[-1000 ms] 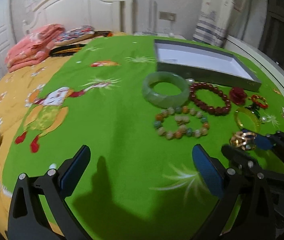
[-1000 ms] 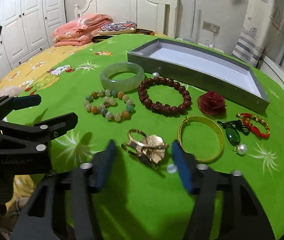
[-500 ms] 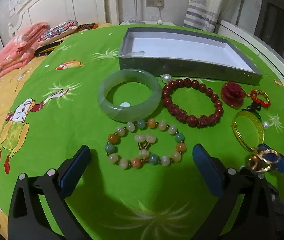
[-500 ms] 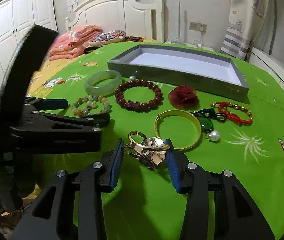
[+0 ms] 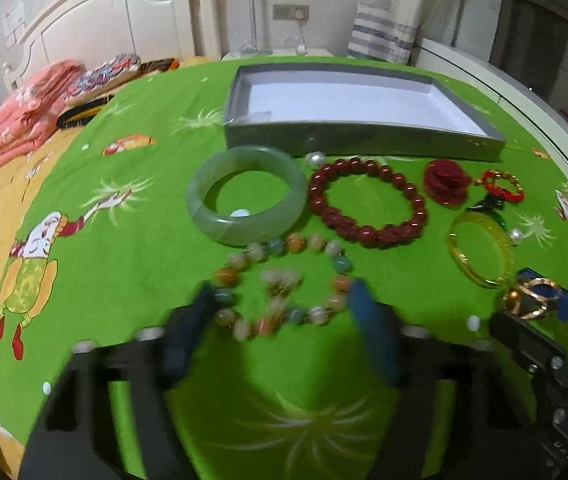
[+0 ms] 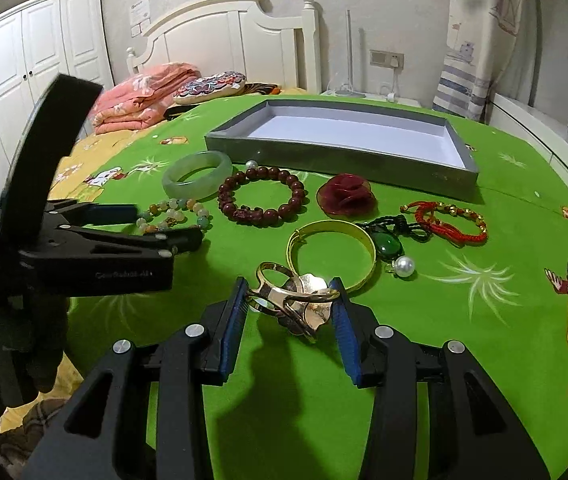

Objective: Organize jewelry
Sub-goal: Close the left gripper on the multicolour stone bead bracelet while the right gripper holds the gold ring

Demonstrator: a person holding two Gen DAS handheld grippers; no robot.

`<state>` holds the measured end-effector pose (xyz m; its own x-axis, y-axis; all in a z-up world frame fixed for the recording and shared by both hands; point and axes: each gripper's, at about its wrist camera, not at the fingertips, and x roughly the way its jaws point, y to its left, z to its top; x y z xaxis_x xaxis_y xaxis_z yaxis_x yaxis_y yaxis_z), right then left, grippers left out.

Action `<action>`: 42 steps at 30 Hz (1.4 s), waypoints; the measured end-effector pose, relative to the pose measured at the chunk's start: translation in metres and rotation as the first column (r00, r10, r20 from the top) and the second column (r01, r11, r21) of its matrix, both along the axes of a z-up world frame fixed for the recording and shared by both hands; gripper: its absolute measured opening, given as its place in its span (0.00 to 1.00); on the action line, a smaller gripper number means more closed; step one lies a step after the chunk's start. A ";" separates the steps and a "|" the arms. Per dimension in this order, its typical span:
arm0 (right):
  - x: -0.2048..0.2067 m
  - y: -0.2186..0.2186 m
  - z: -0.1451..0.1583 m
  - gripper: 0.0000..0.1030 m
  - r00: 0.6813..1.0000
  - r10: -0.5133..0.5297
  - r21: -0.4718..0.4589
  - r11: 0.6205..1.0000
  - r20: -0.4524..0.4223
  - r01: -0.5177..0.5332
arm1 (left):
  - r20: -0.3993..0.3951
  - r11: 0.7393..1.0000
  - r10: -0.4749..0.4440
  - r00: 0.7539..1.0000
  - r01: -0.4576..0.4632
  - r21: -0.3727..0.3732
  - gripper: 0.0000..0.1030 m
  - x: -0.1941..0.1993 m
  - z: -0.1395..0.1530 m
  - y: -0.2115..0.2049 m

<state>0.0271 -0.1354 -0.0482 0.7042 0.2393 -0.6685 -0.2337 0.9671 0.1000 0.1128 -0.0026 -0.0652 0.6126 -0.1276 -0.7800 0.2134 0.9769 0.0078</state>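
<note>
My right gripper (image 6: 290, 308) is shut on a gold flower clip (image 6: 296, 300), held just above the green cloth; it also shows in the left wrist view (image 5: 532, 298). My left gripper (image 5: 279, 312) is open, its blurred fingers on either side of the multicoloured bead bracelet (image 5: 284, 284), which also shows in the right wrist view (image 6: 175, 212). Beyond lie a jade bangle (image 5: 245, 196), a dark red bead bracelet (image 5: 368, 202), a red fabric flower (image 5: 446, 180), a gold bangle (image 6: 330, 252), a green pendant with a pearl (image 6: 390, 246) and a red cord bracelet (image 6: 448, 222). The empty grey tray (image 5: 360, 138) stands behind them.
The green cartoon cloth (image 6: 484, 320) covers a bed. Folded pink bedding (image 6: 143, 96) and a patterned cushion (image 6: 209, 86) lie near the white headboard. A white wardrobe (image 6: 11, 80) stands at the left. The bed's right edge (image 5: 544, 112) runs near the tray.
My left gripper has moved forward and narrowed around the multicoloured bead bracelet. My right gripper has closed on the gold flower clip and lifted it slightly.
</note>
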 end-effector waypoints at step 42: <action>-0.001 0.001 0.006 0.41 1.000 -0.016 0.000 1.000 0.016 0.016 | 0.063 0.982 -0.166 0.984 0.170 -0.078 0.08 -0.017 0.001 -0.013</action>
